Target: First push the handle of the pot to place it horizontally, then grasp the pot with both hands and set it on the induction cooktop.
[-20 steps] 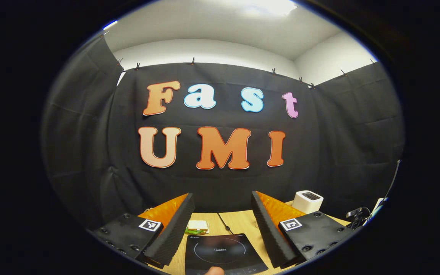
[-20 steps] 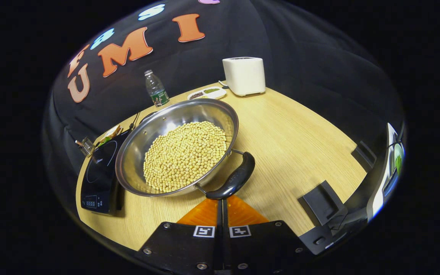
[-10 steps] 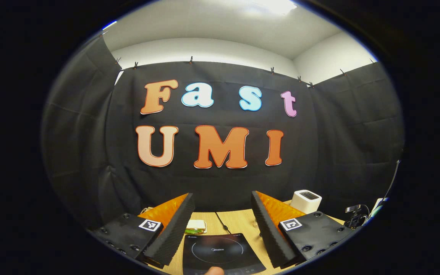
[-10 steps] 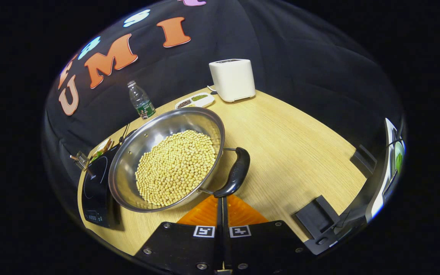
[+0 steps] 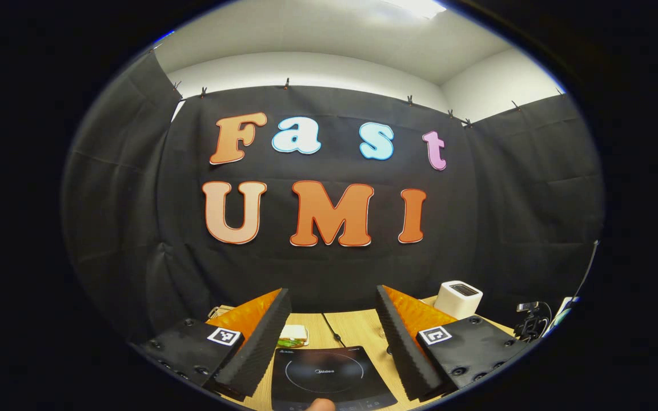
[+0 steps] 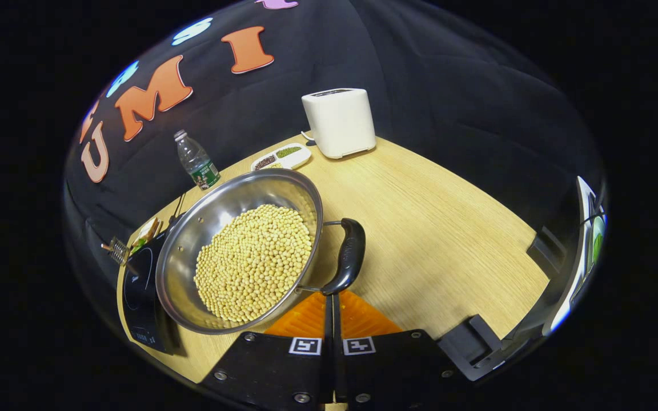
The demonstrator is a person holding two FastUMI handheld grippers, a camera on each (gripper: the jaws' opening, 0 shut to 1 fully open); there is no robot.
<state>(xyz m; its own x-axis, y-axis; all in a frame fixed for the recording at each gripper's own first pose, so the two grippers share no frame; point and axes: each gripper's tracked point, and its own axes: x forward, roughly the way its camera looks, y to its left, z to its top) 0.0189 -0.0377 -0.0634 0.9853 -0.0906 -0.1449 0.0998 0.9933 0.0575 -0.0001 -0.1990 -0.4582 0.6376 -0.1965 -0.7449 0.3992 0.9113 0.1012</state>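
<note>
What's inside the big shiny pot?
The pot holds a heap of small yellow beans, piled over its bottom. The bare metal wall shows above them. Whatever lies under the beans is covered.

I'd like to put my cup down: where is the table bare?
Bare wood lies between the pot, the white toaster and the table's right edge. It is crowded left of the pot: cooktop, bottle, snack tray.

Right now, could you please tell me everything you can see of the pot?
The pot is a wide, shallow, shiny metal pan, heaped with pale yellow beans. Its black loop handle hangs on two wire arms at the near side. It sits on the wooden table, partly hiding the black cooktop. The shut right gripper reaches the handle's lower end.
</note>
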